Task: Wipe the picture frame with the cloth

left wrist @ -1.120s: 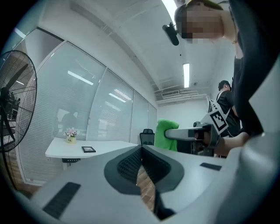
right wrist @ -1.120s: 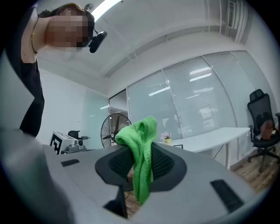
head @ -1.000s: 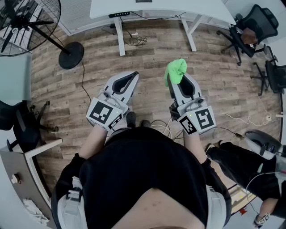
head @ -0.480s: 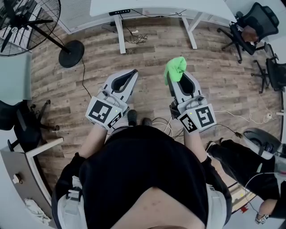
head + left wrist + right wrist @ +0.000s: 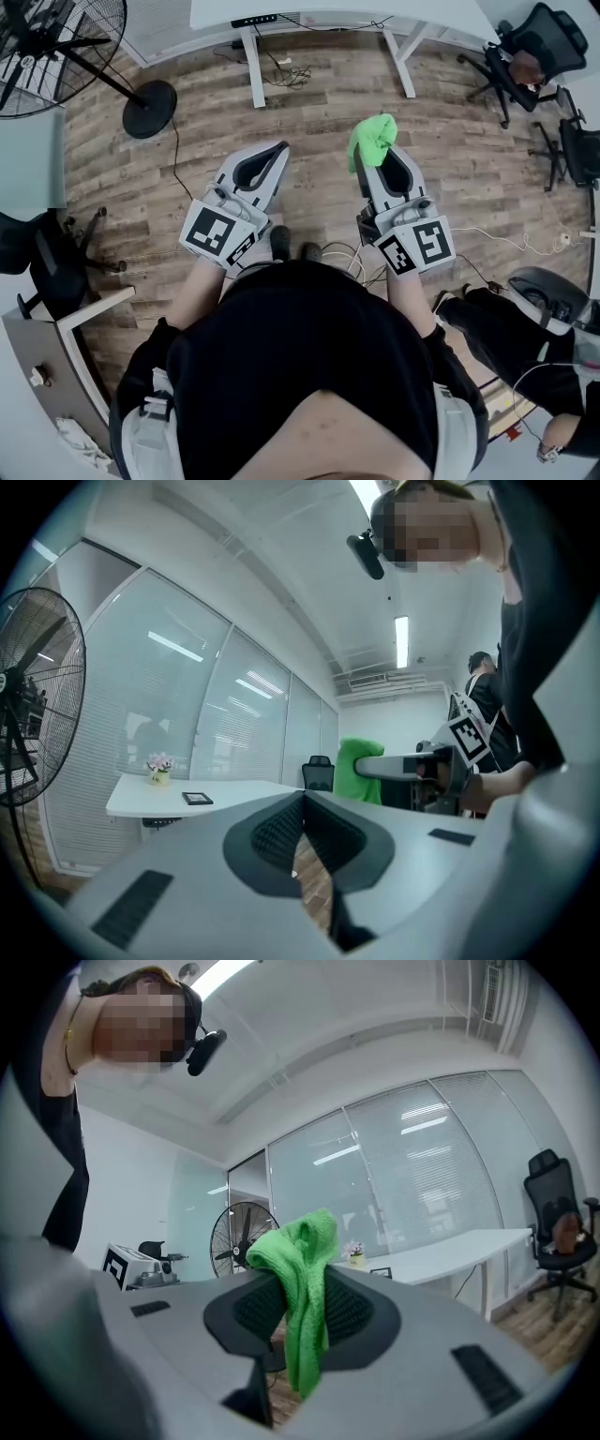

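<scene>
Counted two grippers held level, the left gripper [image 5: 279, 148] at 11 o'clock closed on nothing, the right gripper [image 5: 379, 165] at 1 o'clock clamped on one green cloth [image 5: 372, 141], and one picture frame [image 5: 197, 799] on one white desk [image 5: 137, 795] toward 12 o'clock.

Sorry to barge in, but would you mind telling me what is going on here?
A person stands on the wooden floor holding a gripper in each hand, both pointed level. The right gripper is clamped on a green cloth; the left gripper is shut and empty. The picture frame lies on the white desk some way ahead, so wiping has not begun.
</scene>
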`<control>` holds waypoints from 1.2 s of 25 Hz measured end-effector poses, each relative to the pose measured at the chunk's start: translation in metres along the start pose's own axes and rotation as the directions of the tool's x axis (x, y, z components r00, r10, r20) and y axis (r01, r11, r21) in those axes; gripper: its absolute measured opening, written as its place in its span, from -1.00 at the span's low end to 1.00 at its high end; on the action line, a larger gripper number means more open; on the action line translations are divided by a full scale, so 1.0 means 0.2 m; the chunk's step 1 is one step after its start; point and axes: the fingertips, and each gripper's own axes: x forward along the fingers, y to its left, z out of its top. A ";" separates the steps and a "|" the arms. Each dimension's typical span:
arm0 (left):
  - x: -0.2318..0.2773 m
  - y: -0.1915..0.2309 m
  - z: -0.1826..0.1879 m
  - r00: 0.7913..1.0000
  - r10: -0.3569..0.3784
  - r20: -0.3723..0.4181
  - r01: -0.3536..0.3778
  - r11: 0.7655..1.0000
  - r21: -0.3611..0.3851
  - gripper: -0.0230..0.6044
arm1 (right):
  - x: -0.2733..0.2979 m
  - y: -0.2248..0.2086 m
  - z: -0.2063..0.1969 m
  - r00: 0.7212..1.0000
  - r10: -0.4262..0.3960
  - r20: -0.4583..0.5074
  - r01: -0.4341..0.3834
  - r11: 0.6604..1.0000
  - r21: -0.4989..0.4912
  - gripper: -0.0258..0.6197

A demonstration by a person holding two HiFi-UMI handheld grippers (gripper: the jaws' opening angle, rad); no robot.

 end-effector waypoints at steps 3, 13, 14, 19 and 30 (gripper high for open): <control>-0.02 0.03 0.00 1.000 -0.002 0.007 0.002 1.000 -0.005 -0.89 | 0.02 0.02 0.00 1.000 -0.011 0.006 0.011 1.000 0.006 -0.62; -0.11 0.11 -0.02 1.000 -0.031 0.004 0.031 1.000 0.004 -0.89 | 0.07 0.12 -0.01 0.999 -0.046 0.028 0.047 0.999 -0.009 -0.62; -0.11 0.12 -0.02 0.999 -0.036 0.004 0.036 0.999 0.004 -0.89 | 0.07 0.12 -0.02 0.998 -0.052 0.029 0.052 0.999 -0.009 -0.62; -0.12 0.14 -0.04 0.999 -0.054 -0.007 0.054 0.999 -0.005 -0.89 | 0.05 0.15 -0.03 0.996 -0.083 0.026 0.083 0.996 -0.007 -0.62; -0.08 0.17 -0.05 0.999 -0.051 0.001 0.051 0.999 -0.013 -0.89 | 0.10 0.14 -0.12 0.998 -0.055 -0.013 0.055 0.998 -0.004 -0.62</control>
